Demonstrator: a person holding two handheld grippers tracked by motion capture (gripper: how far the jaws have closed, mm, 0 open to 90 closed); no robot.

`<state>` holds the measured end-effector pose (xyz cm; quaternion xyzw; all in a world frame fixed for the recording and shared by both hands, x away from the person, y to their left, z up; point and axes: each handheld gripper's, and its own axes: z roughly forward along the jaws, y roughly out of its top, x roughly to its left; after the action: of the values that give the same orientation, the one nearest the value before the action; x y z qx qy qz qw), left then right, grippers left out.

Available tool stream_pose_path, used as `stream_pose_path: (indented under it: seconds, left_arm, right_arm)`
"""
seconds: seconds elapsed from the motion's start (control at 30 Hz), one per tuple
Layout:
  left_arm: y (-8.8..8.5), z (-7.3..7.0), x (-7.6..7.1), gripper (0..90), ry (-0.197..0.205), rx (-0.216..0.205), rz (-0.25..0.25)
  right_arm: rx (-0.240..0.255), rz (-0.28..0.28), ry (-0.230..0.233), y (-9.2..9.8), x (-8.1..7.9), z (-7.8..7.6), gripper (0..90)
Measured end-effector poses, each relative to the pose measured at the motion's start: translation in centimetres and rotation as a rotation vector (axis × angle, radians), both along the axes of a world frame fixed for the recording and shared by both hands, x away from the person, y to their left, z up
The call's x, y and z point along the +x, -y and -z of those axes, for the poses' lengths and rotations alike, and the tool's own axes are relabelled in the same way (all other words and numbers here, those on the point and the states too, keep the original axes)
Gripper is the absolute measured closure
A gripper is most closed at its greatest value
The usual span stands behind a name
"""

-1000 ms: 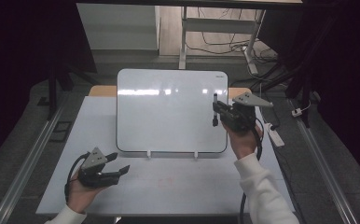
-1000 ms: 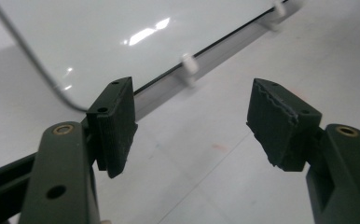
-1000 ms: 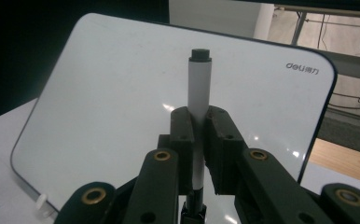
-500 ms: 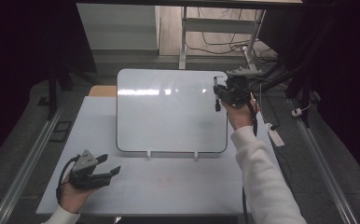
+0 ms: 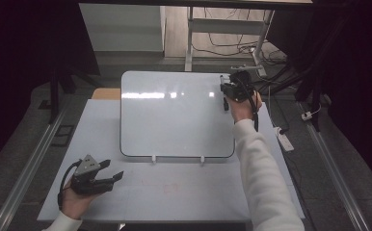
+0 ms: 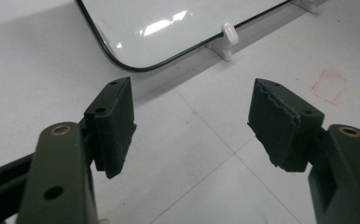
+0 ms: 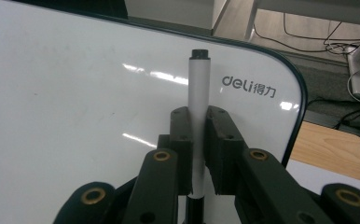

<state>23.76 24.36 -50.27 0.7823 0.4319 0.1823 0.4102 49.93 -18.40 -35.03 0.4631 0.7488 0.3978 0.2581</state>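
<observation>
Between the right gripper's (image 7: pixel 197 140) jaws, white black-capped marker (image 7: pixel 199 93).

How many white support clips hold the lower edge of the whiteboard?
2. One clip sits left of centre under the whiteboard bottom edge; the other clip sits right of centre. None seems hidden, though the person's sleeve covers the board's lower right corner.
</observation>
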Motion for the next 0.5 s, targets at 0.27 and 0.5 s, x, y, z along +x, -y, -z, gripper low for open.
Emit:
stream_pose_path:
  seconds: [0.27, 0.5]
  left_arm:
    - [0.13, 0.15, 0.10, 32.5, -0.012, 0.005, 0.004]
    - [0.09, 0.15, 0.08, 32.9, -0.010, 0.003, 0.002]
  right_arm:
    - [-0.057, 0.003, 0.015, -0.65, 0.78, 0.55, 79.7]
    - [-0.096, -0.006, 0.044, -0.93, 0.44, 0.36, 68.8]
